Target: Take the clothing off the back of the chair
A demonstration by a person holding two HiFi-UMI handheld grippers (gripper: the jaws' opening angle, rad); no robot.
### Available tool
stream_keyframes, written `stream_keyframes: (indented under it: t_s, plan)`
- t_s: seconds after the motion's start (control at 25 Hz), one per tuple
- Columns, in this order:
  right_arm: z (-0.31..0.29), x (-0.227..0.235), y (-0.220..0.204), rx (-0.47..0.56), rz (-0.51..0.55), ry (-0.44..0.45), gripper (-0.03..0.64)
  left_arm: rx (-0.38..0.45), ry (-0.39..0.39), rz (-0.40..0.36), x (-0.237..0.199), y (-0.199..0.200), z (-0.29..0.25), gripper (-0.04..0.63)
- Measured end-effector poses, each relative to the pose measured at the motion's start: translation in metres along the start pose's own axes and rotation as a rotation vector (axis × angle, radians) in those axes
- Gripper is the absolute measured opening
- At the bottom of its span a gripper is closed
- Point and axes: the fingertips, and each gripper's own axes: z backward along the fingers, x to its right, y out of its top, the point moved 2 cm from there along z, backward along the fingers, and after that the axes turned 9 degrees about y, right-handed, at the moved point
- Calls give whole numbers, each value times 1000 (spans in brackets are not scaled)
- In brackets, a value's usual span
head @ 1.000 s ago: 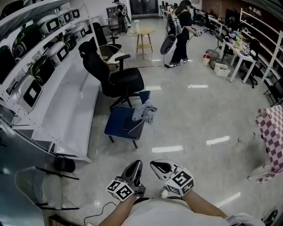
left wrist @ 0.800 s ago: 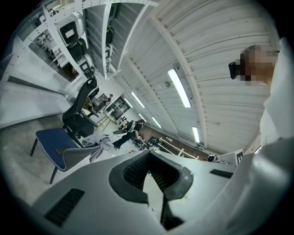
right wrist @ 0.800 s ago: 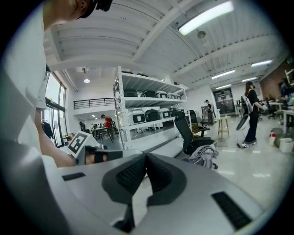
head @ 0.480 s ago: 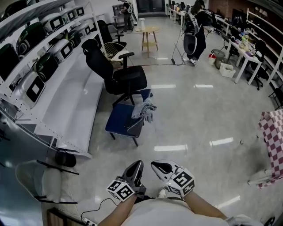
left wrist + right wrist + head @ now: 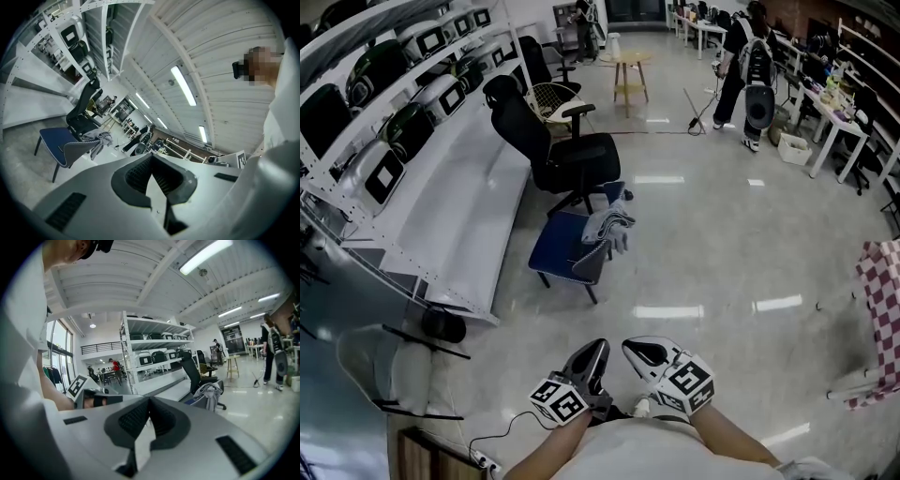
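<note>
A grey garment (image 5: 607,228) hangs over the back of a blue chair (image 5: 563,247) in the middle of the floor, well ahead of me. Both grippers are held close to my body at the bottom of the head view, far from the chair. My left gripper (image 5: 590,355) is shut with nothing in it, and my right gripper (image 5: 641,353) beside it is shut and empty too. In the left gripper view the garment (image 5: 97,138) and chair (image 5: 60,141) show small at left beyond the gripper (image 5: 151,158). The right gripper view has the garment (image 5: 209,393) at mid-right, past the gripper (image 5: 149,401).
A black office chair (image 5: 561,155) stands right behind the blue one. White shelving (image 5: 403,141) with machines runs along the left. A wooden stool (image 5: 630,73), a person with a backpack (image 5: 751,70) and tables (image 5: 836,127) are farther off. A checkered cloth (image 5: 883,300) hangs at right.
I have moved toward the chair, which now sits slightly nearer. The person at the back has walked to the right. Both grippers stay shut in front of me.
</note>
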Motion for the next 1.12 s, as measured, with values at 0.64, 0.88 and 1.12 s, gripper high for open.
stream_keyframes:
  t_s: [0.64, 0.88, 1.12]
  plan:
    - [-28, -7, -8, -21, -33, 66, 17, -21, 36, 14, -23, 1, 6, 9]
    - [-52, 15, -1, -49, -57, 26, 17, -33, -14, 10, -44, 28, -24, 9]
    - [-92, 33, 9, -71, -66, 21, 17, -36, -5, 45, -84, 54, -41, 9]
